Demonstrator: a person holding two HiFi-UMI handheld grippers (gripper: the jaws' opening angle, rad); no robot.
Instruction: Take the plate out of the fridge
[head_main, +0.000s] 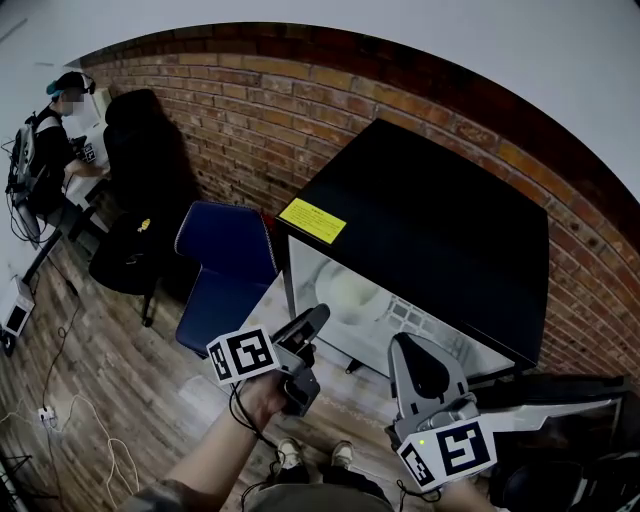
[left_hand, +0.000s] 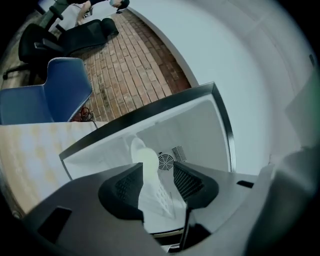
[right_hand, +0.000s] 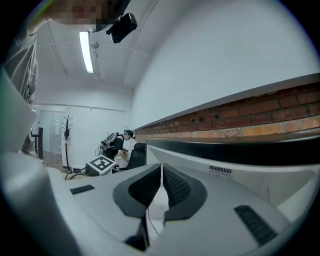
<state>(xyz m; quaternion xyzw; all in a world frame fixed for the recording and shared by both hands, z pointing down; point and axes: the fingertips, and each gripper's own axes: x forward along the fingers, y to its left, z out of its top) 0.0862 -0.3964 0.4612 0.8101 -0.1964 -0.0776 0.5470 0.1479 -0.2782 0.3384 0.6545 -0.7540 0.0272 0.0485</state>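
Observation:
The black fridge (head_main: 430, 230) stands open, and its white inside (head_main: 400, 320) faces me. A pale round plate (head_main: 352, 293) stands on edge in there, toward the left. My left gripper (head_main: 315, 318) hangs just in front of the opening, level, and points at the plate. In the left gripper view the plate (left_hand: 146, 159) shows between the open jaws of that gripper (left_hand: 157, 175), further in, with nothing touching the pads. My right gripper (head_main: 408, 348) is held lower right of the opening. Its jaws (right_hand: 161, 172) are shut with nothing in them.
The fridge door (head_main: 560, 400) swings out to the right, next to my right gripper. A blue chair (head_main: 225, 265) stands left of the fridge, against the brick wall (head_main: 250, 110). Further left are a black office chair (head_main: 140, 200) and a person at a desk (head_main: 50, 140). Cables (head_main: 70, 420) lie on the wooden floor.

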